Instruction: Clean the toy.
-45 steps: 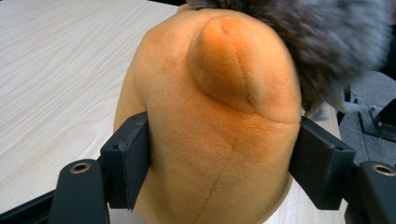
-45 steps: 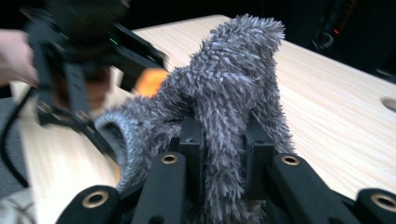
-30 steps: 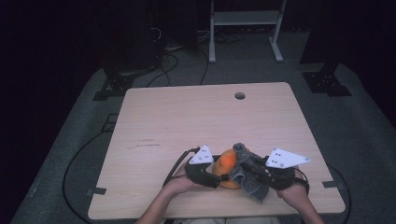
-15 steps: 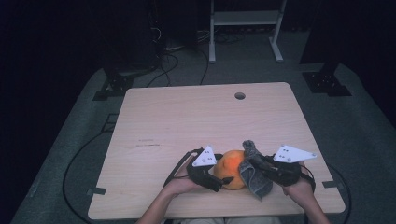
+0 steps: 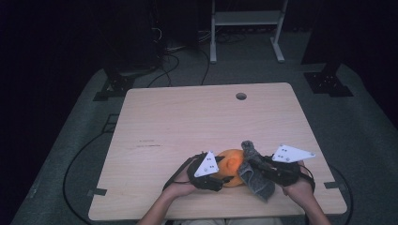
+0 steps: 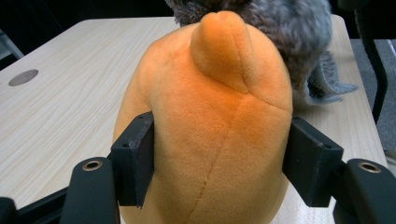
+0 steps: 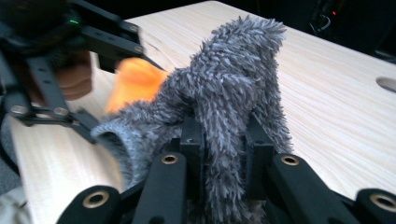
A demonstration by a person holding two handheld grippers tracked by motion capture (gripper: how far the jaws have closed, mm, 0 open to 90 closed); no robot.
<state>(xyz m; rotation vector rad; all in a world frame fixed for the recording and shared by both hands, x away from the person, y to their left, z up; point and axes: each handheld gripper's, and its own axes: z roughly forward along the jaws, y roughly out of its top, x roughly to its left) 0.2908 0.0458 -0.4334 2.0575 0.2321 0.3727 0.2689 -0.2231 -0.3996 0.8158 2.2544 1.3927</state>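
Note:
An orange plush toy lies near the table's front edge, between the two hands. My left gripper has just been closing, and its pads now press both sides of the plush toy. A grey fuzzy cloth hangs against the toy's right side. My right gripper is shut on a fold of the cloth, which stands up between its jaws. In the high view the left gripper is at the toy's left and the right gripper at its right.
The wooden table has a round cable hole near its far edge. Cables trail from both grippers over the front edge. A white rack stands on the floor beyond the table.
The grey cloth, which lay over the orange toy a second ago, has been drawn to the right, and more of the toy shows. Both hands stay near the front edge.

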